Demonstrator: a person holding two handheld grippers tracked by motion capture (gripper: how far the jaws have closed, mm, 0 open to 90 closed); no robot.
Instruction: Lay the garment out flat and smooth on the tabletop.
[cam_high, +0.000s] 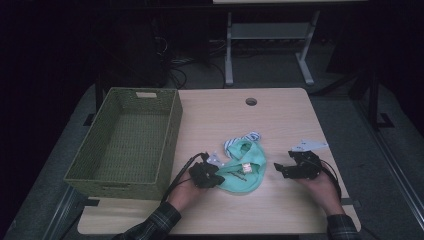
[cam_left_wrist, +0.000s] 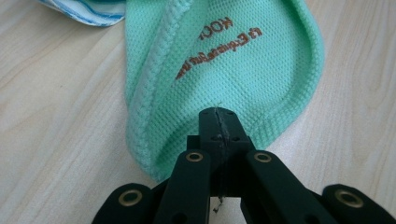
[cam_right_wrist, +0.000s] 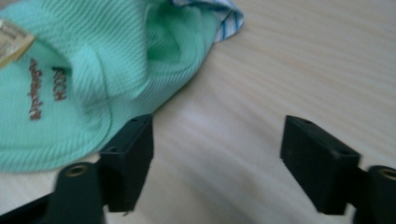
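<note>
The mint-green waffle-knit cloth (cam_high: 243, 170) lies bunched on the light wooden table (cam_high: 280, 115), a little right of the woven green basket (cam_high: 125, 142), with a blue-and-white striped cloth (cam_high: 240, 140) peeking out from under its far edge. The left gripper (cam_high: 216, 179) is clamped tight on the cloth's near left corner; in the left gripper view the two black jaws meet flat together with the hemmed edge of the cloth (cam_left_wrist: 219, 60) pinched between them, brown stitched lettering (cam_left_wrist: 217, 51) just beyond. The right gripper (cam_high: 278, 169) sits off to the cloth's right, clear of it, jaws spread apart with bare table between them; in the right gripper view its left jaw stands just beside the cloth's (cam_right_wrist: 88, 79) rounded edge, and whether it touches is hard to tell. A small tan label (cam_high: 246, 167) shows on the top fold. A white scrap of paper (cam_high: 309, 145) lies on the table just behind the right hand (cam_high: 324, 189).
</note>
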